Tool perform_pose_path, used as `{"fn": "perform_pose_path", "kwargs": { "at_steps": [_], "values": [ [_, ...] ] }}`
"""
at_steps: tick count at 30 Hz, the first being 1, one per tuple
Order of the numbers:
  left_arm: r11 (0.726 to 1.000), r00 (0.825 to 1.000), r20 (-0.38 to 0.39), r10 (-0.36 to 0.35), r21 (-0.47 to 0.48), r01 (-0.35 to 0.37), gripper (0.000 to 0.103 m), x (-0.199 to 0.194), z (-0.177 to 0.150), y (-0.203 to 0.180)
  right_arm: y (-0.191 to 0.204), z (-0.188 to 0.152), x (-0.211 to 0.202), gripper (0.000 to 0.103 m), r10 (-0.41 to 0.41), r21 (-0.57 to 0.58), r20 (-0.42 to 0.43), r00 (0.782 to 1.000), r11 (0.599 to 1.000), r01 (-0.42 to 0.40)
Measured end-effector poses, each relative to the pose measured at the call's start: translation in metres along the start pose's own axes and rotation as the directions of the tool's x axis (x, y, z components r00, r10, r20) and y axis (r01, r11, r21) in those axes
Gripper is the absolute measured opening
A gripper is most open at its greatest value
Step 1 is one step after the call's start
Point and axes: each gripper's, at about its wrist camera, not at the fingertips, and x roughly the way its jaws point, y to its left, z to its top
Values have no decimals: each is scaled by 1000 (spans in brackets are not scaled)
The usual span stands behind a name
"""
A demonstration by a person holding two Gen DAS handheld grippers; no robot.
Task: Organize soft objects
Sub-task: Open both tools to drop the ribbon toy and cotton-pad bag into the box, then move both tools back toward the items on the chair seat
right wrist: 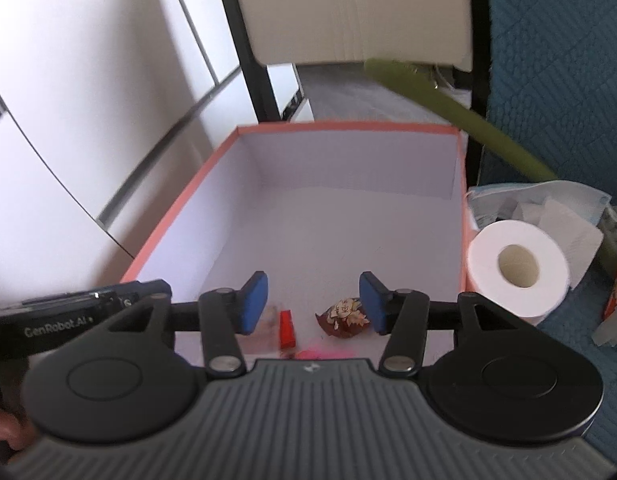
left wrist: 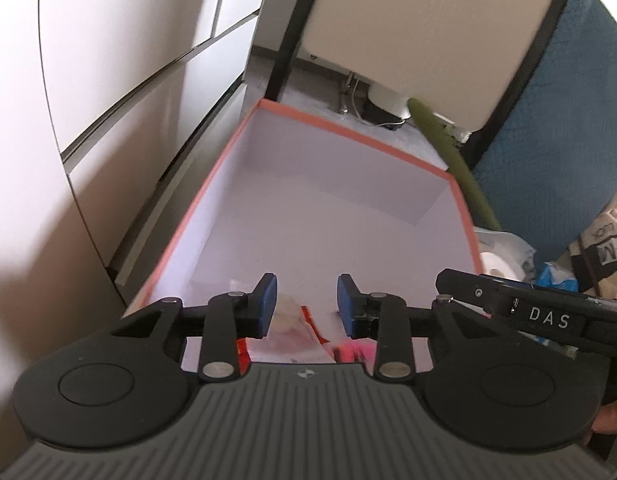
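Left wrist view: the left claw (left wrist: 307, 300) hangs over the near end of the open pink-rimmed box (left wrist: 464, 216), jaws partly apart with nothing between the pads. Below it, on the box floor, lie a clear flat packet (left wrist: 286, 320) with red trim and a blurred pink item (left wrist: 354, 350). Both look light and limp; they would likely crumple under a pinch, so take hold at an edge or corner with a narrow closing. The right claw's black body (left wrist: 540, 316) crosses the right side of the view.

Right wrist view: the right claw (right wrist: 313, 300) also stands over the box's near end, jaws moderately wide and empty. A crinkled foil wrapper (right wrist: 342, 316) lies just inside the right pad; a small red piece (right wrist: 286, 328) lies nearer the left pad. The wrapper looks thin and probably slippery; grip across its bunched middle. Outside the box, against its right wall, stands a toilet paper roll (right wrist: 518, 266) on the blue quilted bed cover (right wrist: 568, 120). It should be light and compressible; grasp across the outer wall, or one finger in the core, with gentle pressure. Loose tissue sheets (right wrist: 564, 216) lie behind it and would tear easily.
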Motion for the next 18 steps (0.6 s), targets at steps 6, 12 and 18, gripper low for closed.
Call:
{"fn": "perform_pose_path", "kwargs": {
  "at_steps": [6, 12, 18],
  "values": [
    [998, 999, 45, -30, 54, 27, 38, -15, -10, -32, -20, -5, -36, 54, -11, 6, 81, 997, 1000, 11],
    [990, 994, 80, -72, 127, 62, 38, -33, -17, -66, -37, -14, -73, 54, -55, 3, 149, 987, 998, 56],
    [979, 986, 78, -149, 153, 135, 38, -38, -33, -96, -52, -29, -103, 54, -89, 16, 196, 977, 996, 88]
  ]
}}
